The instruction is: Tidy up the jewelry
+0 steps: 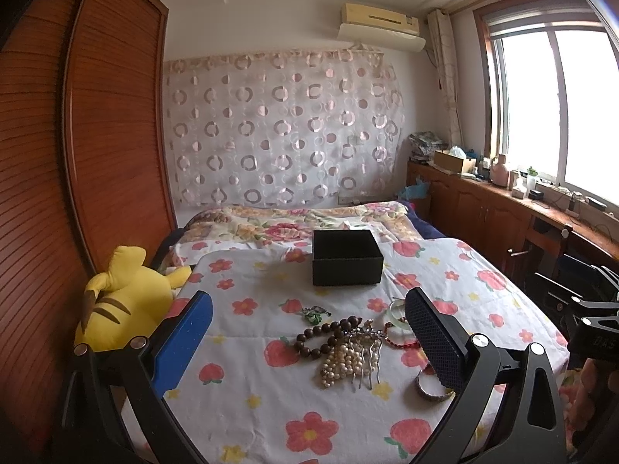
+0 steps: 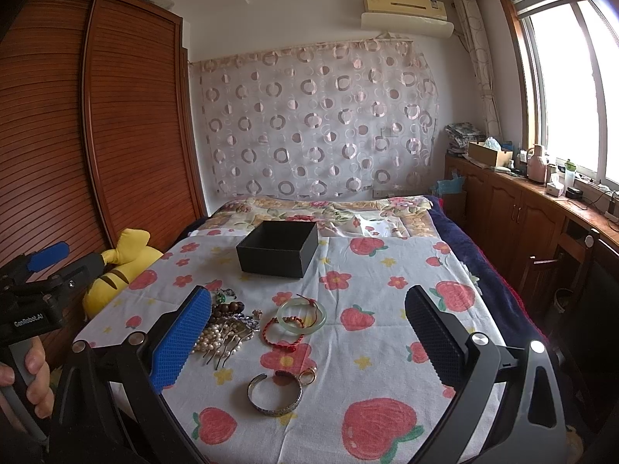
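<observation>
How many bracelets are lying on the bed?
4 at least: a pale green bangle, a red cord bracelet touching it, a silver cuff nearest the camera, and brown wooden beads in the pile, which may hide more.

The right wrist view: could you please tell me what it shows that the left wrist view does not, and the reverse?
Only the right wrist view shows the whole silver cuff bracelet, the rings beside it, and the hand holding the left gripper. Only the left wrist view shows the brown bead bracelet unobstructed. Both show the black box, open and apparently empty, the pearls, and open grippers holding nothing.
</observation>
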A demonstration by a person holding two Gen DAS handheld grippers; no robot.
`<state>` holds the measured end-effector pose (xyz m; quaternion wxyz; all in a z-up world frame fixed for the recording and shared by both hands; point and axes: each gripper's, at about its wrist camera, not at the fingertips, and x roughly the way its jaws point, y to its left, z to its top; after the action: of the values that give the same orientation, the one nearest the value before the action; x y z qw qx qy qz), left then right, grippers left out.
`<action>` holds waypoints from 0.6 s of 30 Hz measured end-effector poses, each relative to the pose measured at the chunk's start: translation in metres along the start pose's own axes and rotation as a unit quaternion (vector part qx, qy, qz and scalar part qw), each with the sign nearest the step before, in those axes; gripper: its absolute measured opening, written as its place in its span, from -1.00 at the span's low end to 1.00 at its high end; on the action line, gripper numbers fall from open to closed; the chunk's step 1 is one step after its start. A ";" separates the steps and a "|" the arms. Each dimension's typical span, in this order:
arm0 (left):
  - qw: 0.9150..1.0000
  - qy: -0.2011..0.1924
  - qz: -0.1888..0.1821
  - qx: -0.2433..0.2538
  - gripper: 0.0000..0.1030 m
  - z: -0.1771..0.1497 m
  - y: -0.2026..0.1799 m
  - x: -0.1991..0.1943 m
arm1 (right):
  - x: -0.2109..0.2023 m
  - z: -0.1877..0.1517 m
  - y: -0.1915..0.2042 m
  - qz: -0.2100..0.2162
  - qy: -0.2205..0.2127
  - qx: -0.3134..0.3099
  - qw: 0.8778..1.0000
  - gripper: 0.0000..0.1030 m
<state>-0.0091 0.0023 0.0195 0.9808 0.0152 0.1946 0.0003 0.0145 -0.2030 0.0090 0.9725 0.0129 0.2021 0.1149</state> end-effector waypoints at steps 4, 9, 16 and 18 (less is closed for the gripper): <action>1.000 -0.004 0.002 -0.001 0.87 -0.002 0.002 -0.001 | 0.000 0.000 0.000 0.000 0.000 -0.001 1.000 0.96; 1.000 -0.006 0.003 -0.001 0.87 -0.001 0.002 0.000 | 0.000 0.000 0.000 0.000 0.000 -0.001 1.000 0.96; 1.000 -0.005 0.003 -0.001 0.87 -0.001 0.002 -0.001 | 0.001 -0.002 0.000 0.000 -0.001 0.000 1.000 0.96; 1.000 -0.004 0.002 -0.001 0.87 0.000 0.002 0.000 | -0.002 0.001 0.005 0.000 -0.002 -0.001 1.000 0.96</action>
<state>-0.0093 0.0040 0.0196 0.9815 0.0146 0.1907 0.0024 0.0121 -0.1981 0.0110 0.9730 0.0124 0.1996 0.1151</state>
